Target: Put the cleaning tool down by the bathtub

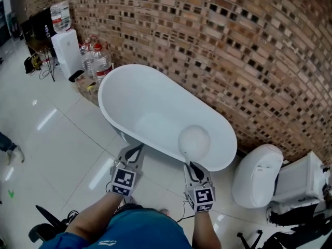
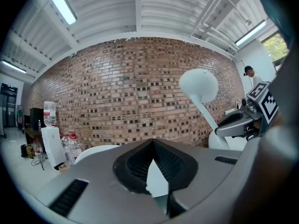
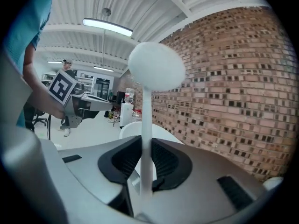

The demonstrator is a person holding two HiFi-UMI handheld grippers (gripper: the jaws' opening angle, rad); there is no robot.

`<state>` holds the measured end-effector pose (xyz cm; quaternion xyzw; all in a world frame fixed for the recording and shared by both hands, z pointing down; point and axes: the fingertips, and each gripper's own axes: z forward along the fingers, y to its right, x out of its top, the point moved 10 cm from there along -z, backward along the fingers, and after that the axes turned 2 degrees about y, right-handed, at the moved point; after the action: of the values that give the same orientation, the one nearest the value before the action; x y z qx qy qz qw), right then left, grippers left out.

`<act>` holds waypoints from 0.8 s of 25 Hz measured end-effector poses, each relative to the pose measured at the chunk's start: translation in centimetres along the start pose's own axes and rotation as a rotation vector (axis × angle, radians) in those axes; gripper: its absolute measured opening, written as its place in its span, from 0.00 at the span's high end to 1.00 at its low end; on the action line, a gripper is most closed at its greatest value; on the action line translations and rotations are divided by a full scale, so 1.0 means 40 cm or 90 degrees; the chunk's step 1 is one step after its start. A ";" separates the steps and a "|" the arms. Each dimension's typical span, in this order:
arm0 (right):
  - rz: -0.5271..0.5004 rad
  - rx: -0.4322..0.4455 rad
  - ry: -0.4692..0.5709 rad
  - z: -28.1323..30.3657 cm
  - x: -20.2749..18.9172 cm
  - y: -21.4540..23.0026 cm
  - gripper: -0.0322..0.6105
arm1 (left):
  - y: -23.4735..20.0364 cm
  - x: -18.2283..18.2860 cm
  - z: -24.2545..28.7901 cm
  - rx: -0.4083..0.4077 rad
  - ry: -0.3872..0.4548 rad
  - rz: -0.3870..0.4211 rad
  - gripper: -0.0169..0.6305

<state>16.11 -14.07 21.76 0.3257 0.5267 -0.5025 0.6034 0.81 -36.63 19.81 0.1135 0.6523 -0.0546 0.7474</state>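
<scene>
The cleaning tool is a white wand with a round padded head (image 1: 194, 140). Its head hangs over the near right end of the white oval bathtub (image 1: 115, 98). My right gripper (image 1: 192, 167) is shut on its thin handle, holding it upright; in the right gripper view the handle runs up between the pads (image 3: 145, 141) to the head (image 3: 156, 66). My left gripper (image 1: 135, 151) hovers at the tub's near rim, a hand's width left of the tool. Its jaw tips (image 2: 153, 142) meet with nothing between them. The tool's head (image 2: 198, 84) shows to its right.
A brick wall curves behind the tub. A white toilet (image 1: 258, 175) stands right of it, with a cistern (image 1: 301, 183) beyond. Water bottles (image 1: 96, 58) and a white appliance (image 1: 67, 51) crowd the tub's far left end. Glossy tile floor (image 1: 57, 139) lies to the left.
</scene>
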 end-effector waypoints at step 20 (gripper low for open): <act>-0.114 0.230 -0.120 0.475 0.026 -0.353 0.82 | -0.391 -0.189 -0.168 0.119 -0.052 -0.042 0.98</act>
<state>8.50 -35.86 27.11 0.3322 0.3962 -0.6685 0.5346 -10.34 -50.64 24.93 0.1588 0.6166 -0.1448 0.7574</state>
